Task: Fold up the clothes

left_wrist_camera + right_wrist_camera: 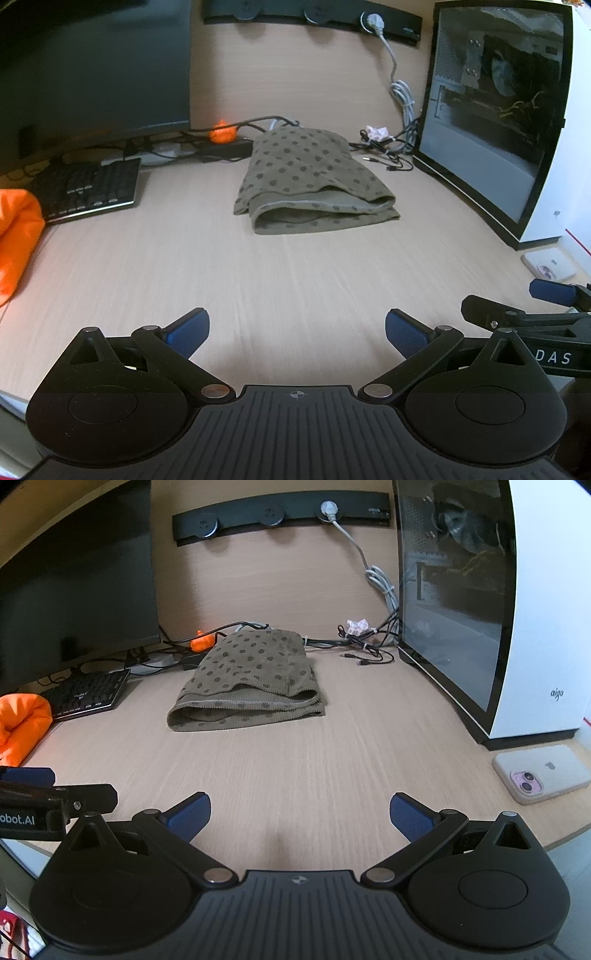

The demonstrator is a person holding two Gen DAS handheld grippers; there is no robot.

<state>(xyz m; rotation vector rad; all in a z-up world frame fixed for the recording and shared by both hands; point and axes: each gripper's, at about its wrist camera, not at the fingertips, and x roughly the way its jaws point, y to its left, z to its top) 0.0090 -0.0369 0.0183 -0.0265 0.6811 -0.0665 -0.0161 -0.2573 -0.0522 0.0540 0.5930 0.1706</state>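
Note:
An olive-green polka-dot garment (314, 181) lies folded in a thick stack on the wooden desk (258, 280); it also shows in the right wrist view (251, 679). An orange garment (16, 240) lies bunched at the desk's left edge, also in the right wrist view (20, 720). My left gripper (297, 334) is open and empty, low over the desk, well in front of the folded garment. My right gripper (300, 814) is open and empty, beside the left one. Each gripper's side shows in the other's view.
A black keyboard (88, 188) and a monitor (92, 66) stand at the left. A white PC case (480, 602) with a glass side stands at the right, cables (365, 642) beside it. A phone (543, 773) lies face down at the right front. A socket strip (280, 517) is on the back wall.

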